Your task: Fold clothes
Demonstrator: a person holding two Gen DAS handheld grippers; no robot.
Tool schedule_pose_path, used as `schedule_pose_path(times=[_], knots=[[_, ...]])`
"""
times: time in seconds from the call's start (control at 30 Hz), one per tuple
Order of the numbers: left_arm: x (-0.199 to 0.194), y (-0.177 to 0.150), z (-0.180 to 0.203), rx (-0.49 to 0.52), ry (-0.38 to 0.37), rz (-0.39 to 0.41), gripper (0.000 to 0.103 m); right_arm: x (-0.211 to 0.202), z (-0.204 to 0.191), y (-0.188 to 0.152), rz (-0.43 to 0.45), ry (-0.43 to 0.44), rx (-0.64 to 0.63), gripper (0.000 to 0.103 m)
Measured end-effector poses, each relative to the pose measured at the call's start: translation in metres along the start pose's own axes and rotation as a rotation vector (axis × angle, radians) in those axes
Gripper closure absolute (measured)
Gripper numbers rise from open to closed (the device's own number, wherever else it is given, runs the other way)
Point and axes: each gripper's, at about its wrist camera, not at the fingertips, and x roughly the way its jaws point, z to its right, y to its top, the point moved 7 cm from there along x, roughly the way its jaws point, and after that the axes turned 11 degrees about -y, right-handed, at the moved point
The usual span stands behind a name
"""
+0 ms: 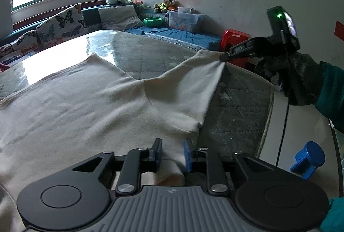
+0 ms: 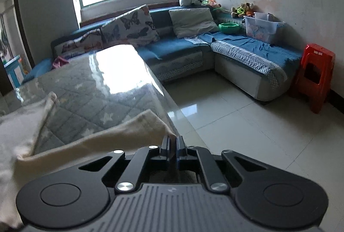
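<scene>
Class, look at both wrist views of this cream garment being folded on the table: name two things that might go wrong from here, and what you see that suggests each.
1. The right claw pinches only the tip of the sleeve, lifted off the table; a tug may pull it free.
2. The left claw has its jaws open around the cream garment, so that side is unheld and may drag across the glossy table and spoil the fold.

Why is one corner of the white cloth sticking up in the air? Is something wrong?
Nothing is wrong. The right gripper is shut on that corner of the cream garment and lifts it off the table, ready for folding. The left gripper is open around a near fold. Nothing looks spilled or torn.
</scene>
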Motion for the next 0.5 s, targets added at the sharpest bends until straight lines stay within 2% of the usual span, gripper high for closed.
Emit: schedule_pose_path(times=[0.2, 0.5], knots=[[0.006, 0.017, -0.004, -0.003, -0.009, 0.03, 0.073, -0.018, -0.005, 0.021, 0.062, 0.025, -0.025, 0.099], [0.025, 0.016, -0.005, -0.044, -0.052, 0.026, 0.063, -0.048, -0.032, 0.052, 0.149, 0.077, -0.084, 0.099]])
